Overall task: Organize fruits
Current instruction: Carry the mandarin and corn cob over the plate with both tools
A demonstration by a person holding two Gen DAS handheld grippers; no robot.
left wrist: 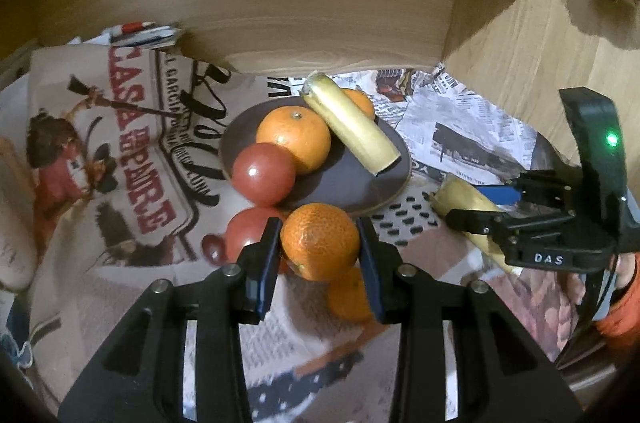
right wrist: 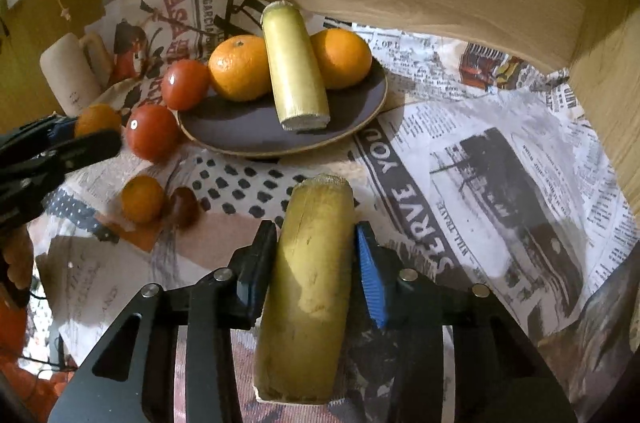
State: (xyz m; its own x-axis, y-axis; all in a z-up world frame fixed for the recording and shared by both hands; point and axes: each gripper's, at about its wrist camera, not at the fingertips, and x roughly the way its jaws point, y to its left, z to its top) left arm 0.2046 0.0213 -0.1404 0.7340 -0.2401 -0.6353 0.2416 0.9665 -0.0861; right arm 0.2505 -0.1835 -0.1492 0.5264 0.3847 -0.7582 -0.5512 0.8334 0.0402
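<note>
My left gripper (left wrist: 320,243) is shut on an orange (left wrist: 320,241), held above the newspaper just in front of the dark plate (left wrist: 352,187). The plate holds two oranges (left wrist: 294,137), a tomato (left wrist: 264,173) and a yellow banana piece (left wrist: 352,125). My right gripper (right wrist: 316,247) is shut on a second banana piece (right wrist: 308,287), right of the plate (right wrist: 240,131); it also shows in the left wrist view (left wrist: 480,207). A loose tomato (right wrist: 152,131), a small orange (right wrist: 142,199) and a dark fruit (right wrist: 184,207) lie on the paper. The left gripper (right wrist: 80,135) shows at left.
Newspaper sheets (right wrist: 500,163) cover the surface. A curved wooden wall (left wrist: 320,15) stands close behind the plate. A beige mug (right wrist: 74,71) lies at the far left.
</note>
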